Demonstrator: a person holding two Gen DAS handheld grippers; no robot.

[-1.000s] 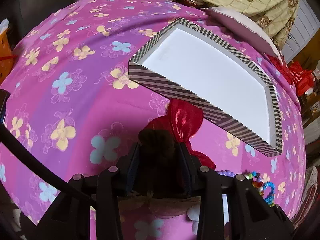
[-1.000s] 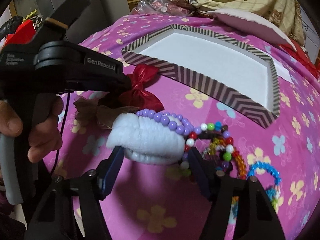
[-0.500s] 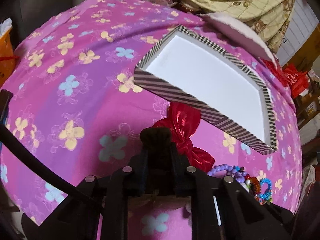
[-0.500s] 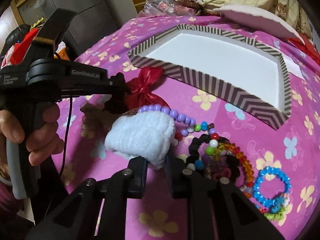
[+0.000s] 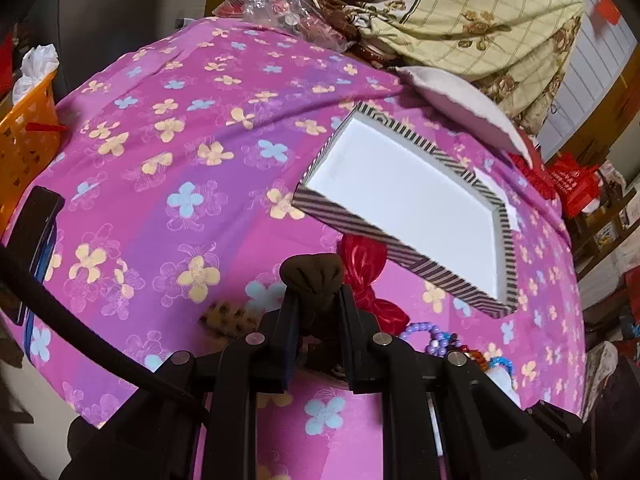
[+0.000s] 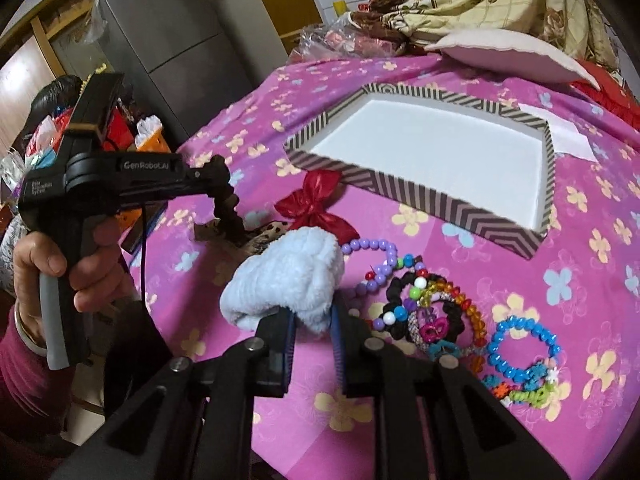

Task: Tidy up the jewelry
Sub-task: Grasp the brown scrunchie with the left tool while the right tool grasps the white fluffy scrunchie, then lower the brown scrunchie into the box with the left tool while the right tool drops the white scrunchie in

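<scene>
Both grippers are clamped on soft hair ties above a surface draped in a pink floral cloth (image 5: 168, 184). In the left wrist view, the left gripper (image 5: 316, 312) sits at lower centre, its fingers (image 5: 289, 320) pinching a dark brown scrunchie (image 5: 314, 276) whose bunched end bulges above them. In the right wrist view that same gripper appears at left of the frame, held by a hand (image 6: 68, 264) in a dark red sleeve, with the brown scrunchie dangling below its tip. The right gripper (image 6: 314, 324) at lower centre has its fingers (image 6: 280, 336) pressed onto a fluffy pale blue scrunchie (image 6: 288, 280) — the puff of it spills out to the upper left of them. A red satin bow (image 6: 316, 208) lies on the cloth just in front of the near wall of a striped box (image 6: 420, 196) with a white inside, in the upper right of the frame. To the right of the blue scrunchie lie a purple bead bracelet (image 6: 372, 258), a heap of mixed bead bracelets (image 6: 432, 312) and, further right, a blue bead bracelet (image 6: 524, 346). A leopard-print item (image 5: 226, 316) lies left of the left gripper, blurred.
</scene>
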